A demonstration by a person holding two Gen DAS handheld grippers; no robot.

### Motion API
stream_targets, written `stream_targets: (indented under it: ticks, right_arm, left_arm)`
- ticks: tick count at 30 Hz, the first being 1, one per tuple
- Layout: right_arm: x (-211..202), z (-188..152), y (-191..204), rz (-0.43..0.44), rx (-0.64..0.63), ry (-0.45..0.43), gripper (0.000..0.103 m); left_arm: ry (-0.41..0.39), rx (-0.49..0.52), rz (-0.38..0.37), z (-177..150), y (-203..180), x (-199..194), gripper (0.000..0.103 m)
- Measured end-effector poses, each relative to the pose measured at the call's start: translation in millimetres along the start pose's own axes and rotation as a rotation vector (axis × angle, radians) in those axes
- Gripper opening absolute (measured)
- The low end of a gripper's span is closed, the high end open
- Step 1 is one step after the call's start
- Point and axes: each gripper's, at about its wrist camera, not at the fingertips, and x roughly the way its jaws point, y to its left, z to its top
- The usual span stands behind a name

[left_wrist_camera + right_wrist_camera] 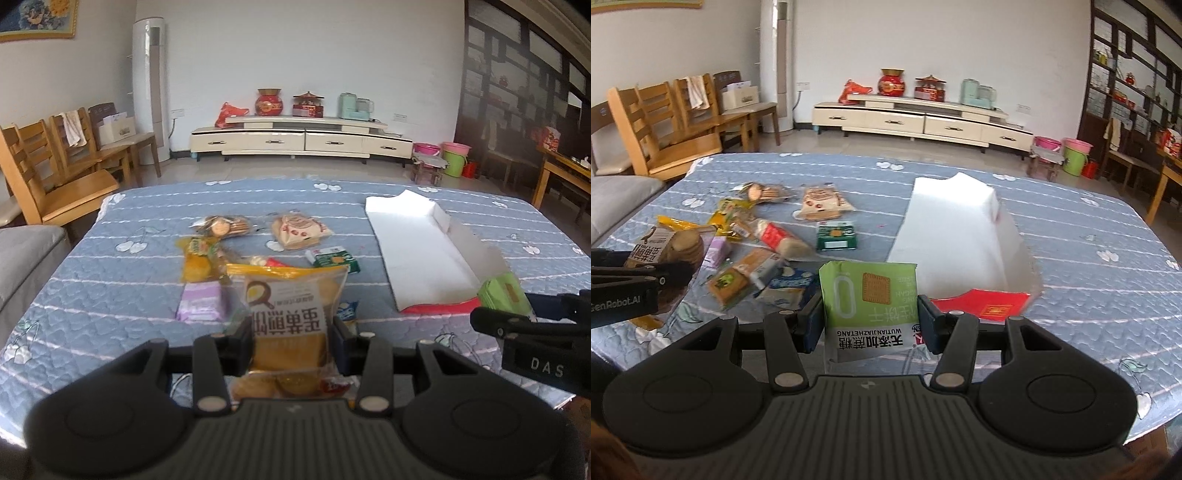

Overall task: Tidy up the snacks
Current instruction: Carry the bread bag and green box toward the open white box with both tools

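Left gripper (291, 341) grips a yellow pack (290, 314), right gripper (870, 319) a green pack (870, 306); best lay both flat in the white box (960, 236), right one first

I get soft, even daylight in both views. The white box (955, 236) glares almost featureless, washed out. Near it, the tabletop (1089, 229) stays sharp; its edges bow with fisheye distortion. My tongs' black housings close to the lens look slightly soft and dark.
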Motion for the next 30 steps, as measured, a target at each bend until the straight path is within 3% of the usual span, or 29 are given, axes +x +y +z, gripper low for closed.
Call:
stream_targets:
  ticks: [17, 30]
  right_arm:
    - [3.5, 0.1, -32.9, -0.069, 0.063, 0.002, 0.065]
    - [38.3, 17.7, -78.2, -0.09, 0.111, 0.005, 0.065]
  left_arm:
    - [0.002, 0.082, -0.099, 17.5, -58.3, 18.4, 0.041]
    - [0.013, 0.126, -0.16, 40.2, -103.1, 56.0, 0.041]
